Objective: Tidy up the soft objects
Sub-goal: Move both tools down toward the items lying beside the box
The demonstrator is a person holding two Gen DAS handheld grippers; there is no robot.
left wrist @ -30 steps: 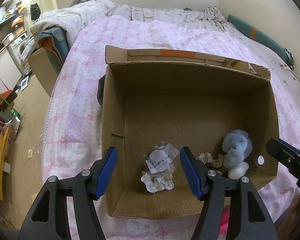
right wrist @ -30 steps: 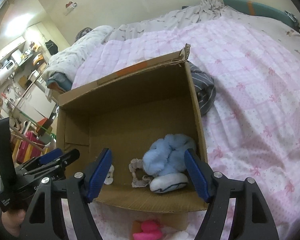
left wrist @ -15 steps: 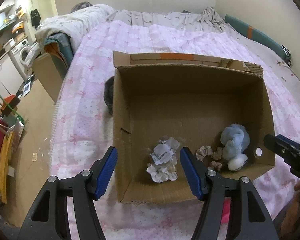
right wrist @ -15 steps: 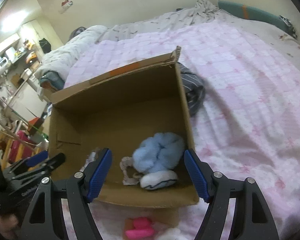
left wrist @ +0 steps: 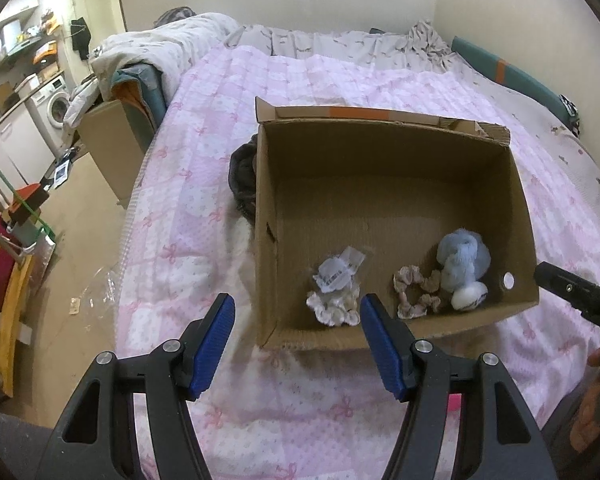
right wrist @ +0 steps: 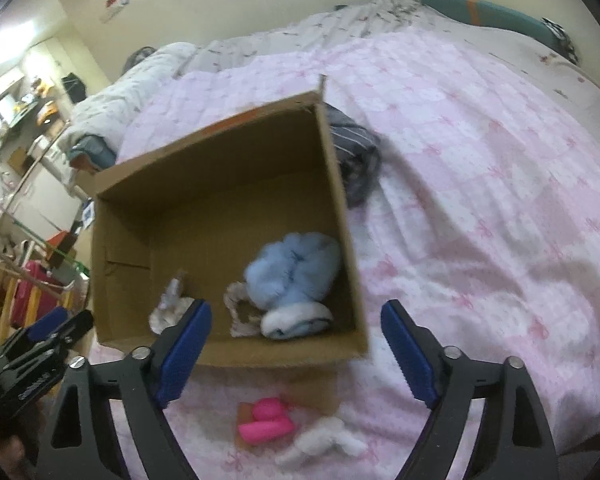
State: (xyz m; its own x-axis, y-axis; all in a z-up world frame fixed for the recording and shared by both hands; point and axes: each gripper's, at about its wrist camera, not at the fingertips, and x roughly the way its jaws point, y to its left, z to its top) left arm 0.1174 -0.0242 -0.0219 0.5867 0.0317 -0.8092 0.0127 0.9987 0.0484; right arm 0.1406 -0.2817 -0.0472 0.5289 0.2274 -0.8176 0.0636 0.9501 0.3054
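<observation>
An open cardboard box (left wrist: 384, 152) (right wrist: 224, 152) sits on the pink quilted bed. Inside it lie a light blue fluffy plush (left wrist: 462, 258) (right wrist: 292, 272), a white rolled sock (left wrist: 469, 295) (right wrist: 296, 320), a beige scrunchie (left wrist: 414, 292) (right wrist: 238, 308) and a white scrunchie under a plastic tag (left wrist: 334, 304) (right wrist: 170, 308). A pink soft toy (right wrist: 266, 418) and a white fluffy piece (right wrist: 324, 440) lie on the bed in front of the box. My left gripper (left wrist: 296, 344) is open and empty above the box's near edge. My right gripper (right wrist: 296, 352) is open and empty above the near wall.
A dark striped garment (left wrist: 244, 180) (right wrist: 352, 152) lies against the box's outer wall. The bed's left edge drops to the floor, with another cardboard box (left wrist: 112, 148), a washing machine (left wrist: 52, 108) and a red and yellow rack (left wrist: 0, 272). Rumpled bedding (left wrist: 340, 44) lies at the far end.
Both grippers have pulled back and up from the box, so it looks smaller and farther. The pink toy and white piece now show fully in the right wrist view.
</observation>
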